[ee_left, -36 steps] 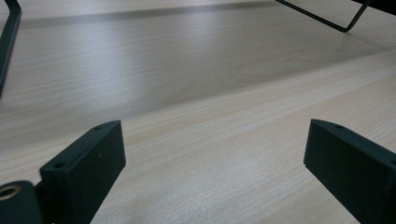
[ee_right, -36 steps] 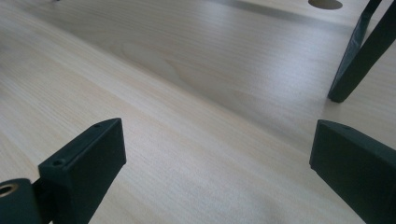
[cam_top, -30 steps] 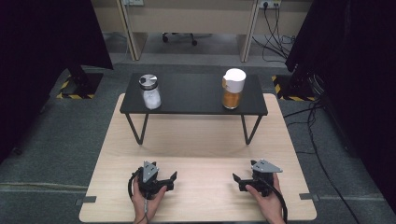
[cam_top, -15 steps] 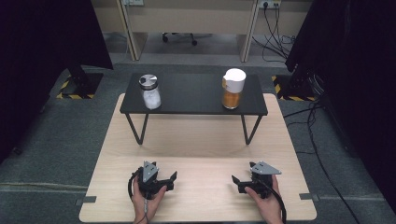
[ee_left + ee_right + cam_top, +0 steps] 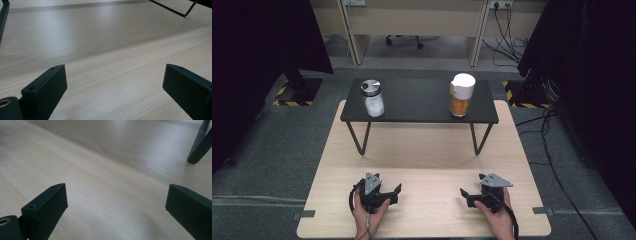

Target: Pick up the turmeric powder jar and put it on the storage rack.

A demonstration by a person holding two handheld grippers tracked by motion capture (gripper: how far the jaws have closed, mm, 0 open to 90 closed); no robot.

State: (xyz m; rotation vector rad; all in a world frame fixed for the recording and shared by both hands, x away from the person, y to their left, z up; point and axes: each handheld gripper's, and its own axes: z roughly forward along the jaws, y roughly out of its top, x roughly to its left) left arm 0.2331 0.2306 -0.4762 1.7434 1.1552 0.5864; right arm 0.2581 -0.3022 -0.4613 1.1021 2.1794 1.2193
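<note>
Both claws rest low on the pale wooden table (image 5: 427, 150), left claw (image 5: 393, 190) and right claw (image 5: 465, 194) each spread wide and empty. Beyond them a small black metal-legged table (image 5: 419, 102) carries a clear glass jar with silver lid (image 5: 372, 98) and a white-capped amber jar (image 5: 461, 95), well apart.

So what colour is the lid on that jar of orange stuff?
White; the lid shows best in the high view.

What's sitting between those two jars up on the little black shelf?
Nothing: in the high view, the black shelf is bare between the silver-lidded jar and the white-lidded jar.
</note>
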